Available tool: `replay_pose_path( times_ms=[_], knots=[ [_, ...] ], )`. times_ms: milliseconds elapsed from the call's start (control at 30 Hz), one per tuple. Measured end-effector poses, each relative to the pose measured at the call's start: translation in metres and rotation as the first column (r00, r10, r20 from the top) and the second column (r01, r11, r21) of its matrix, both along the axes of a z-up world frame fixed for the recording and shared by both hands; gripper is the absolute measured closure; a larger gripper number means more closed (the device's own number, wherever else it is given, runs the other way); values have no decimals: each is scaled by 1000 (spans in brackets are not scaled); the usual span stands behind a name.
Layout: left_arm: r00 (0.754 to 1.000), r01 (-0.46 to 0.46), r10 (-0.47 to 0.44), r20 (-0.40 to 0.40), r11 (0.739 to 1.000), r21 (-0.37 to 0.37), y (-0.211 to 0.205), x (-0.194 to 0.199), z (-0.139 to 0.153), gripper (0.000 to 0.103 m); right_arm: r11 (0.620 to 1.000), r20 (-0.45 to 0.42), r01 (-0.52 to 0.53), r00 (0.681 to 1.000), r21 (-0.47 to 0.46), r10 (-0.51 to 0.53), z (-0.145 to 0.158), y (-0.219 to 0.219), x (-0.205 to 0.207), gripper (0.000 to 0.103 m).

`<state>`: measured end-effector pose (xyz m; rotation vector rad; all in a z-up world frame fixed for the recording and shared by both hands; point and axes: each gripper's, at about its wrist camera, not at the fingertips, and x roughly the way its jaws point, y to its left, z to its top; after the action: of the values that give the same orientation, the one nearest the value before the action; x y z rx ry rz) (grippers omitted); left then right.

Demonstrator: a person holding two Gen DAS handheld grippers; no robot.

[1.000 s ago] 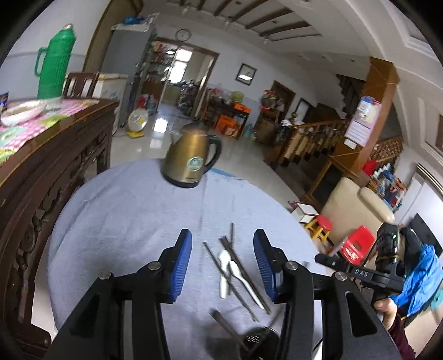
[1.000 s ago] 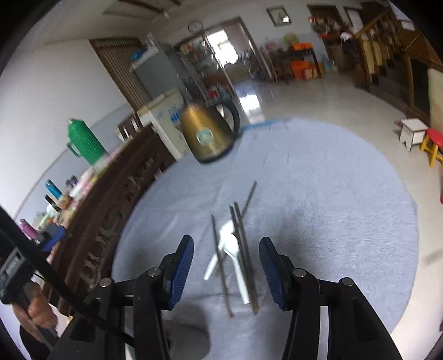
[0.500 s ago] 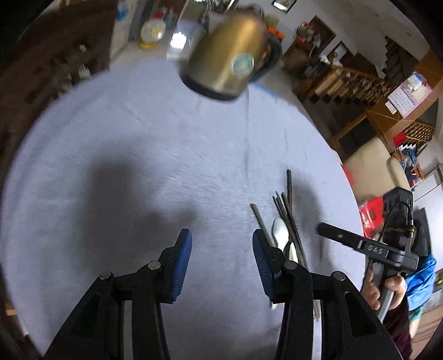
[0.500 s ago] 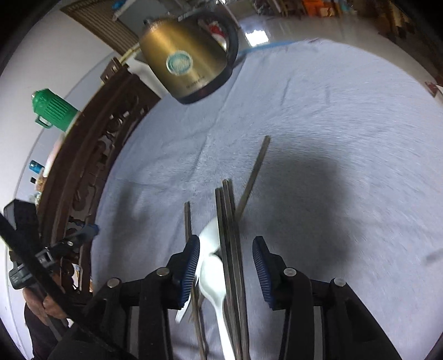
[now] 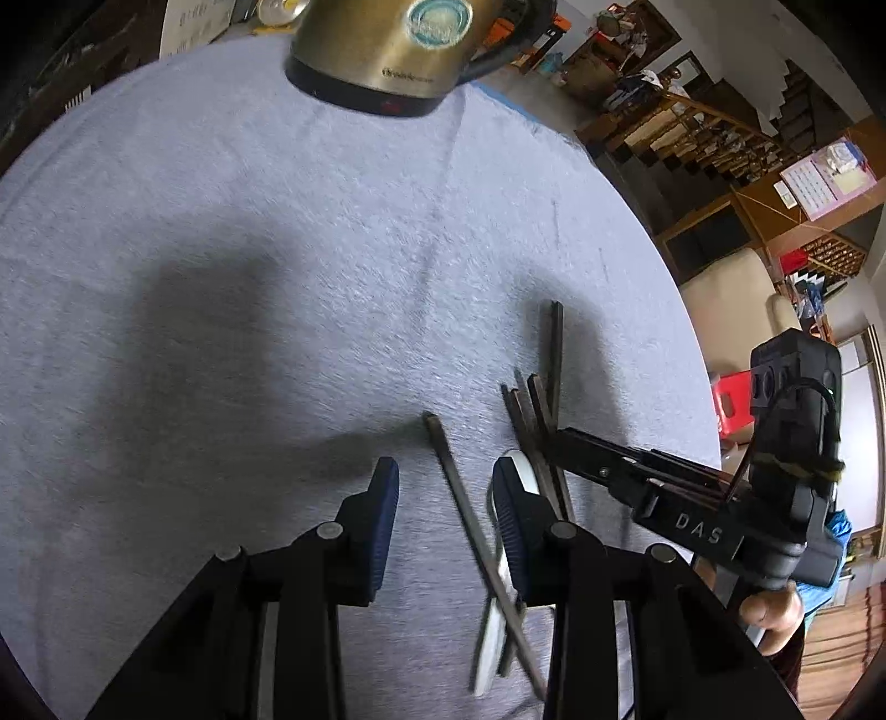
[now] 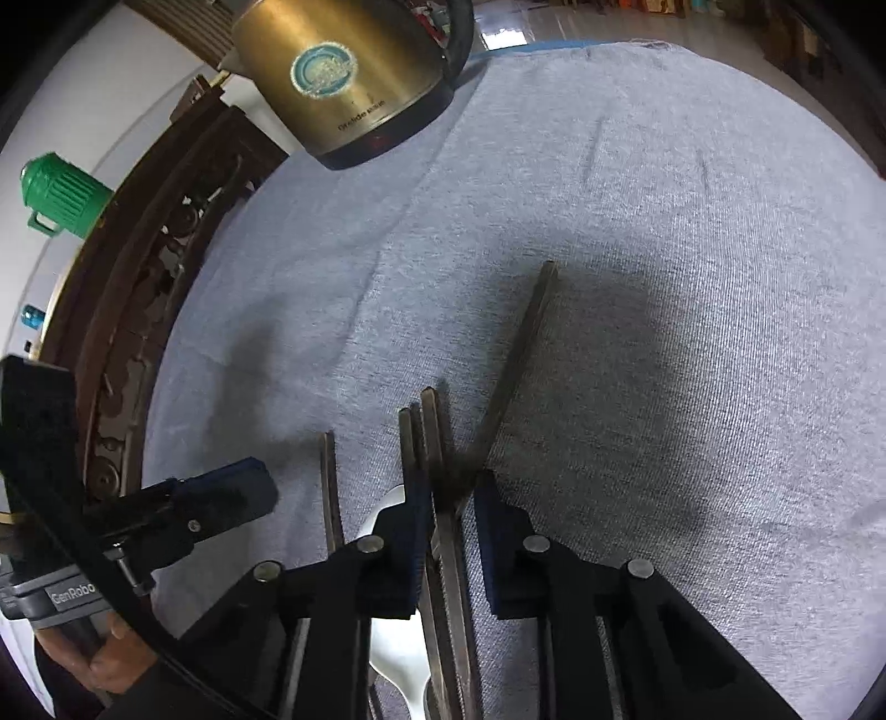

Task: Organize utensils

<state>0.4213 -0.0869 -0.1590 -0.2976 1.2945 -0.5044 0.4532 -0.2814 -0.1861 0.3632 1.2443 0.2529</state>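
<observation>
Dark chopsticks and white spoons lie on the grey tablecloth (image 5: 221, 277). My left gripper (image 5: 446, 498) points down at the cloth, its jaws closing. One chopstick (image 5: 443, 448) lies between its blue pads, nearer the right pad, and neither pad touches it. A white spoon (image 5: 526, 471) shows just behind the right pad. My right gripper (image 6: 451, 512) is closing, its pads pressed on a bundle of chopsticks (image 6: 434, 432). One more chopstick (image 6: 526, 332) slants away from the bundle. A white spoon (image 6: 387, 504) lies under its left finger. The right gripper (image 5: 556, 440) also shows in the left wrist view, on the bundle.
A brass kettle (image 5: 387, 50) stands at the far side of the round table. A dark carved sideboard (image 6: 138, 310) with a green thermos (image 6: 61, 194) runs along the left. A hand (image 5: 769, 615) holds the right gripper's handle. Stairs and a chair lie beyond the right edge.
Both grippers have sunk toward the cloth and tipped downward. The right jaws have closed onto the chopstick bundle. The left jaws have narrowed and now straddle a single chopstick.
</observation>
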Motion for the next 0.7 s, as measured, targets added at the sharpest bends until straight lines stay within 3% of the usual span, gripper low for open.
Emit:
replay_pose_path(
  times_ms=[133,267,433,567,700],
  knots=[
    [998,-1,1,-56,1000,-10,-13,-1,-9,67,997,15,4,1000,-72,-3,2,3,-3,95],
    [996,14,-14,-90,1000,0,-25,-2,-18,67,996,22,45,999,-79,-43,7,-12,-13,95],
    [997,0,4,-79,999,45,-34,3,-21,96,989,0,96,995,-115,-97,11,-39,-27,95],
    [999,18,-15,-40,996,83,-39,5,-19,96,985,-77,91,992,-146,-103,5,-45,-26,95],
    [999,45,-42,-25,992,115,-46,6,-14,95,972,-84,62,993,-225,-83,8,-34,-16,92]
  ],
)
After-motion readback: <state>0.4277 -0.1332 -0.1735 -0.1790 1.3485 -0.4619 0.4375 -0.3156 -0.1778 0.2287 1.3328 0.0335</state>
